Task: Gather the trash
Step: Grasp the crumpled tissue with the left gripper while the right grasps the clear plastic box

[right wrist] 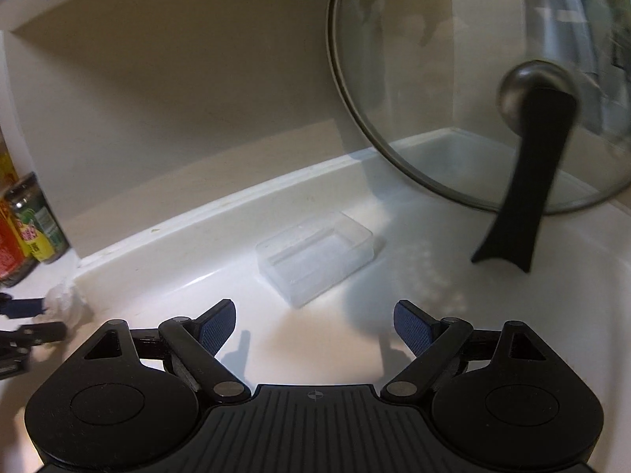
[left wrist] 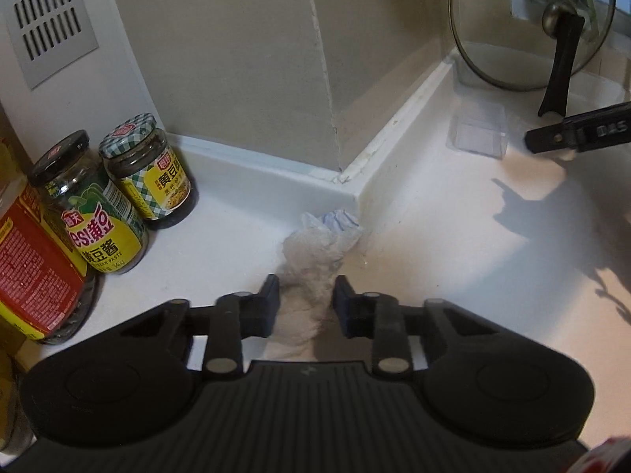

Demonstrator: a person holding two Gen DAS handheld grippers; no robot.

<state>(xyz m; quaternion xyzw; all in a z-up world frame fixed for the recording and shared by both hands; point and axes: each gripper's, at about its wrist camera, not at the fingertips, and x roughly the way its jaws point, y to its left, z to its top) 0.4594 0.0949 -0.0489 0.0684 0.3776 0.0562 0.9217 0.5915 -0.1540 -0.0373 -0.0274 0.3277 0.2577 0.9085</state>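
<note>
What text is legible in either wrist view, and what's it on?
"黄豆酱" and "BEAN PASTE": yellow label of the black-lid jar.
"黄豆": yellow label of the checked-lid jar; the rest curves out of view.
"DAS": side of the right gripper, the word cut off.
Red-label jar: white fine print, too small to read.
Right wrist view: the same jars' labels at the left edge are too blurred to read.

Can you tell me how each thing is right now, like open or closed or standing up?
left gripper: closed on the crumpled tissue
right gripper: open, holding nothing
clear plastic box: lying open-side up, looks empty
glass lid: standing on edge, leaning against the wall
sauce jars: upright, lids on
</note>
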